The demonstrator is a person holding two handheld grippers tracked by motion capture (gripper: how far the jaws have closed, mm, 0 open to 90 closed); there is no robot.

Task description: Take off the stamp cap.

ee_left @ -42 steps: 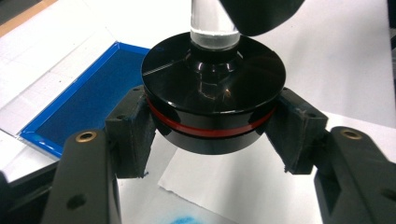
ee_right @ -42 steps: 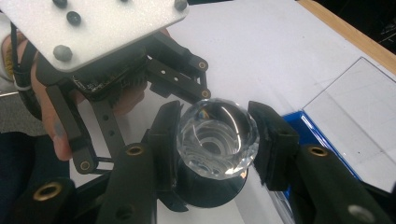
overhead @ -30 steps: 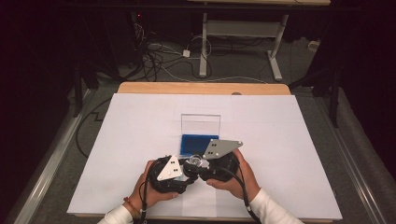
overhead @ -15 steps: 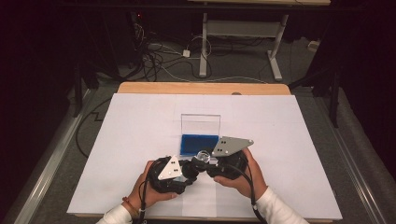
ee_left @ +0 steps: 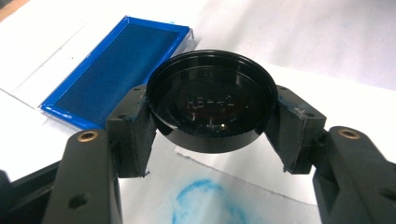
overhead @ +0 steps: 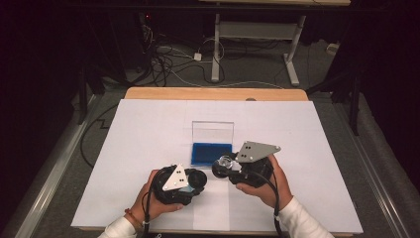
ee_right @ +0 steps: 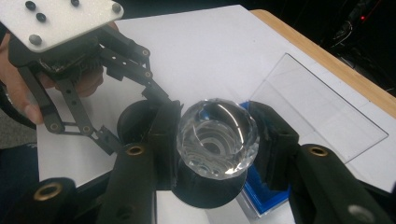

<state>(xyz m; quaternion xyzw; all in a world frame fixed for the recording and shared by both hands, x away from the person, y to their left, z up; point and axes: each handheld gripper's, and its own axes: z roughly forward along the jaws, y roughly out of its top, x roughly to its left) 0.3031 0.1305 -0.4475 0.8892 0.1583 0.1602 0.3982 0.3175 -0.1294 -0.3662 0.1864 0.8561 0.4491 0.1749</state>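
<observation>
My left gripper is shut on a round black cap, held by its rim just above the paper. In the high view this left gripper sits near the front of the table. To its right, my right gripper is shut on a stamp by its clear faceted knob, with the stamp's black base below the jaws. The cap and stamp are a short gap apart. Behind them, a blue ink pad lies in its open case. A blue ring print marks the paper.
White paper covers the table, with a wooden edge at the far side. The ink pad's clear lid lies flat behind the pad. Cables and table legs stand on the floor beyond.
My right gripper has pulled to the right and slightly away from the left one, so the stamp and the black cap now stand apart. The left gripper has barely moved.
</observation>
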